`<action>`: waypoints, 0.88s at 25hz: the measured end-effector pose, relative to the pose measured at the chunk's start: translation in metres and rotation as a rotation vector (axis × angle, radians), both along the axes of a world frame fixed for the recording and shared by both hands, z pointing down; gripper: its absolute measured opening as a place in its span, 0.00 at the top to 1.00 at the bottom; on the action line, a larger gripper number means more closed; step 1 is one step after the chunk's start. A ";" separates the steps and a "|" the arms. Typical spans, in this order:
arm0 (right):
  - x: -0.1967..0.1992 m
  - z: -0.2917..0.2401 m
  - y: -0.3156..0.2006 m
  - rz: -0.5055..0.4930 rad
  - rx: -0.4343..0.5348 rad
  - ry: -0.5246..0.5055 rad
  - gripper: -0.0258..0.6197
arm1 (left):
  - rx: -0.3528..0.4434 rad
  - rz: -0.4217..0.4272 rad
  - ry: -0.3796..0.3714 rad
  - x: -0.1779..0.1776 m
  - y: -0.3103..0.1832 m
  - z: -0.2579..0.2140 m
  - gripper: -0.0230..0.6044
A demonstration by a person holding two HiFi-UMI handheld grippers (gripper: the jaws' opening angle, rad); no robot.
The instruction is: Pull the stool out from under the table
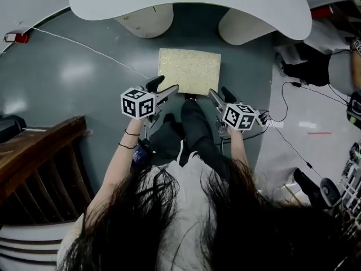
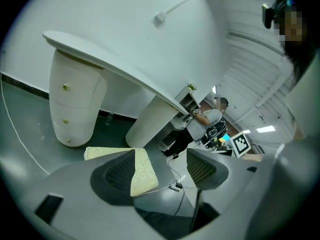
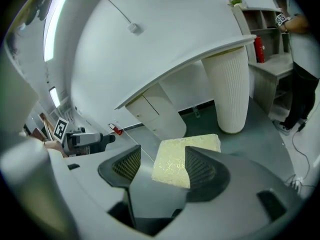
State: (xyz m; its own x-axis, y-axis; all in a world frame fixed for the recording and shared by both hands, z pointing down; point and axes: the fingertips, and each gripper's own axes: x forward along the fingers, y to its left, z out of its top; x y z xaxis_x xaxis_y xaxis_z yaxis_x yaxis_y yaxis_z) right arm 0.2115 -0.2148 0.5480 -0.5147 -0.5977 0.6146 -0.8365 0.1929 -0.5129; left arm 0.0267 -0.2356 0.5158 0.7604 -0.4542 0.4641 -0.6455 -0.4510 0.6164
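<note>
A square stool with a pale yellow patterned seat stands on the grey floor, just in front of the white curved table and between its two legs. My left gripper hovers at the seat's near left edge, jaws open with nothing between them. My right gripper sits at the near right corner, also open and empty. In the left gripper view the stool shows past the left gripper. The right gripper view has the stool just beyond the right gripper.
Two broad white table legs flank the stool. A dark wooden chair stands at the left. A white cable crosses the floor, and a power strip with black cables lies at the right. A person stands beyond.
</note>
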 end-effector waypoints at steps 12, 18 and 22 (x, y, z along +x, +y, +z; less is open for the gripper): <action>-0.035 -0.111 0.020 0.040 0.159 -0.043 0.54 | 0.190 0.025 0.039 -0.012 0.036 -0.109 0.43; -0.051 -0.153 0.058 0.096 0.240 -0.040 0.66 | 0.268 0.090 0.107 -0.005 0.065 -0.153 0.43; -0.060 -0.158 0.091 0.086 0.245 -0.009 0.70 | 0.277 0.127 0.119 -0.004 0.088 -0.158 0.43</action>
State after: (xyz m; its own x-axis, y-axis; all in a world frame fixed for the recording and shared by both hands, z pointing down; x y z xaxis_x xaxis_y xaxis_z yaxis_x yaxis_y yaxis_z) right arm 0.1511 -0.1234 0.3901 -0.4605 -0.7698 0.4419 -0.8508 0.2408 -0.4670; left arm 0.0229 -0.1477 0.3574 0.8604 -0.4490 0.2410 -0.5045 -0.6842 0.5267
